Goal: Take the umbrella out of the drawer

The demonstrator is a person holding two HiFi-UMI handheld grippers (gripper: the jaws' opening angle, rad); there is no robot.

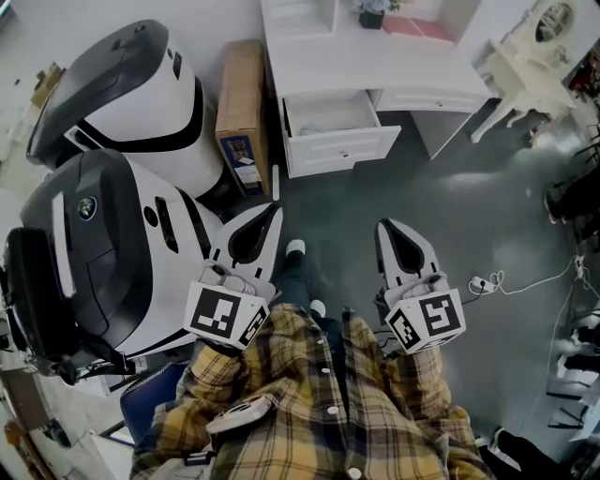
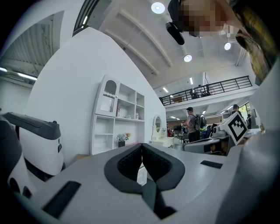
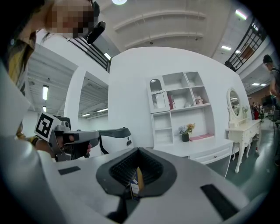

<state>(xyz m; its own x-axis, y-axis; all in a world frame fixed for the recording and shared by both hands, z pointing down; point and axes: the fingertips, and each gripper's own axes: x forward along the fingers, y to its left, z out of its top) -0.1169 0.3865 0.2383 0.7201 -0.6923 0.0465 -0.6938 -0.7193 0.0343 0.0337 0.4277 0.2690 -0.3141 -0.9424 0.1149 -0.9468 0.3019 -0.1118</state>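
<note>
Head view steeply down, 2 gripper views level, sharing white desk (image 1: 323,67)

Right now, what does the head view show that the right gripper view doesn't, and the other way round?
Only the head view: the open drawer pulled out of the desk, with no umbrella showing in the visible part; a white cable on the grey floor; the person's plaid shirt.
Only the right gripper view: the shelf cubbies above the desk, and the ceiling lights.
Both: the white desk, the flower pot, the mirrored vanity and the left gripper.
</note>
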